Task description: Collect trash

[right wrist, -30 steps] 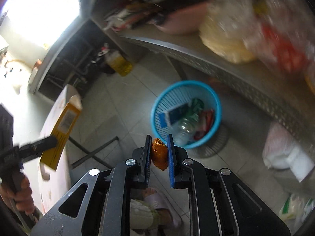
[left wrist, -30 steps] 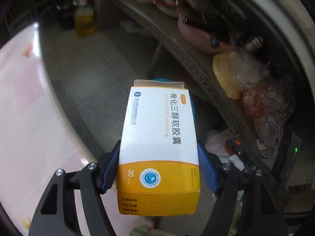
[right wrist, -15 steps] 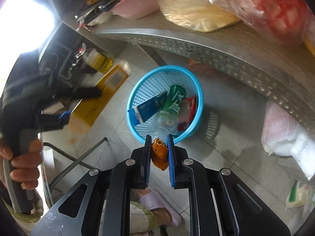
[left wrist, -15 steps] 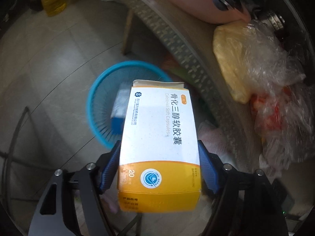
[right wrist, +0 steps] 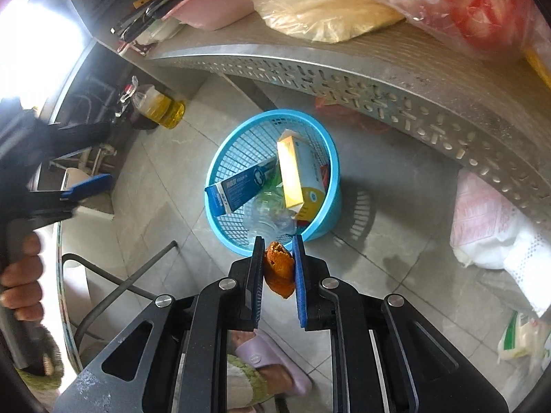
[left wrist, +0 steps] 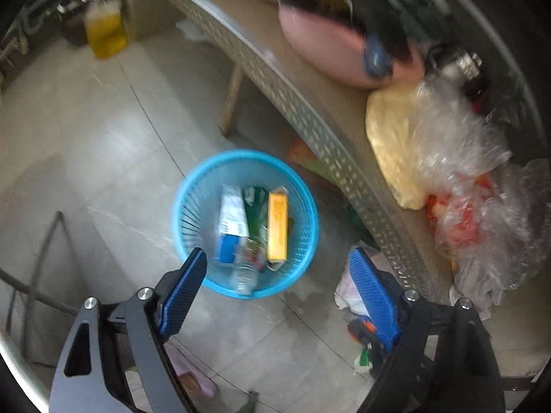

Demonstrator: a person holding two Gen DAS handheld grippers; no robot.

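The yellow and white box [right wrist: 296,175] is seen standing on end in the blue basket [right wrist: 323,144] on the floor, its long axis tilted, beside a blue carton [right wrist: 237,189] and a clear bottle [right wrist: 268,220]. A perforated metal shelf [right wrist: 378,79] overhangs the basket. The left hand-held gripper [left wrist: 279,275] is spread wide with nothing in it; the right hand-held gripper [right wrist: 278,251] is closed on an orange scrap [right wrist: 279,268].

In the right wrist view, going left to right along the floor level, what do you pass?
Yellow oil bottle → blue toothpaste carton → yellow-and-white medicine box, both in the blue mesh basket → white and pink plastic bags.
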